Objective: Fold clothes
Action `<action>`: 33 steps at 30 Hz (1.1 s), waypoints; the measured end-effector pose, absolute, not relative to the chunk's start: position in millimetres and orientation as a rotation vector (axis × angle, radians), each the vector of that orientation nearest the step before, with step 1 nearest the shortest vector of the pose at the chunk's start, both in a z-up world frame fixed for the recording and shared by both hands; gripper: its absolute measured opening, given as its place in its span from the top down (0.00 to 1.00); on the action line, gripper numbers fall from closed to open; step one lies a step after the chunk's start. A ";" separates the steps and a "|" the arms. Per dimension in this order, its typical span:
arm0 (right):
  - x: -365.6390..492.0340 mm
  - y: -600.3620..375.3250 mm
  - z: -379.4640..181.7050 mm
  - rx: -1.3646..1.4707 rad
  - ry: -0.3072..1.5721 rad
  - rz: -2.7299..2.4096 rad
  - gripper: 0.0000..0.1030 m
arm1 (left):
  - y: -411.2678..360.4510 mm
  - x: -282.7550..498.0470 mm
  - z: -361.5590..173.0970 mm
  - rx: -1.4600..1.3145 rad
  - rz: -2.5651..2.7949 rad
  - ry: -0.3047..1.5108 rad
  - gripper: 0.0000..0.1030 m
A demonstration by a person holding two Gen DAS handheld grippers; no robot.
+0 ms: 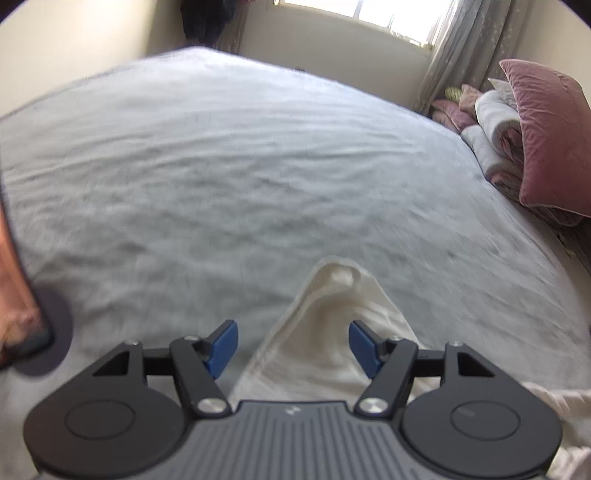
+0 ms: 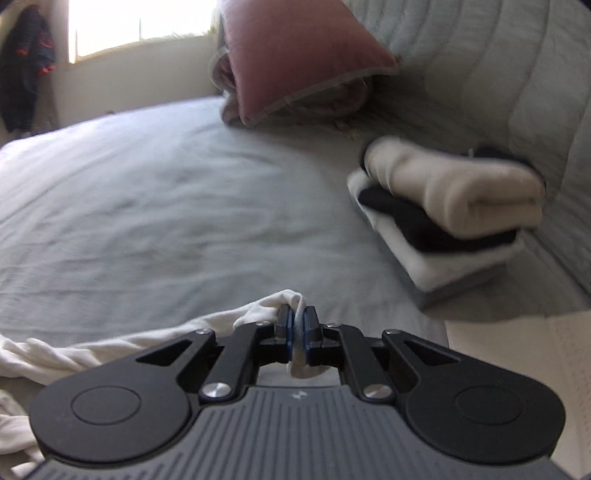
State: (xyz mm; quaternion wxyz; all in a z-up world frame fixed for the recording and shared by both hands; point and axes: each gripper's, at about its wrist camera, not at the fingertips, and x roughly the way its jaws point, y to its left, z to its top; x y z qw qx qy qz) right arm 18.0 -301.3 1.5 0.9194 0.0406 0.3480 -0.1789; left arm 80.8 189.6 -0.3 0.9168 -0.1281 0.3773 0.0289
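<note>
A cream-white garment (image 1: 332,332) lies on the grey bedspread (image 1: 221,166), a pointed fold of it rising between the blue pads of my left gripper (image 1: 293,347). The jaws stand wide apart and neither pad presses the cloth. In the right wrist view my right gripper (image 2: 298,325) is shut on a bunched edge of the same white garment (image 2: 110,347), which trails off to the left over the bed. A stack of folded clothes (image 2: 450,218), cream on black on white, rests at the right by the quilted headboard.
Pink pillows (image 1: 546,140) and rolled bedding sit at the head of the bed below a curtained window (image 1: 388,14). A pink pillow (image 2: 295,55) lies beyond the stack. Dark clothes (image 2: 26,66) hang on the far wall. A person's hand (image 1: 14,302) shows at the left edge.
</note>
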 end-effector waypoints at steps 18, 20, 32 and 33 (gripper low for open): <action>45.0 -226.9 16.6 0.131 0.753 0.179 0.54 | 193.2 122.6 -44.9 -0.520 -0.048 0.637 0.78; 58.2 -199.9 17.7 0.117 0.769 0.271 0.54 | 186.9 123.0 -46.6 -0.501 -0.045 0.640 0.92; 71.2 -115.8 -14.4 -0.093 0.865 0.443 0.63 | 190.7 114.2 -29.5 -0.465 -0.034 0.567 0.94; 71.9 -115.6 -18.0 -0.101 0.872 0.445 0.63 | 190.7 114.1 -29.6 -0.461 -0.032 0.567 0.94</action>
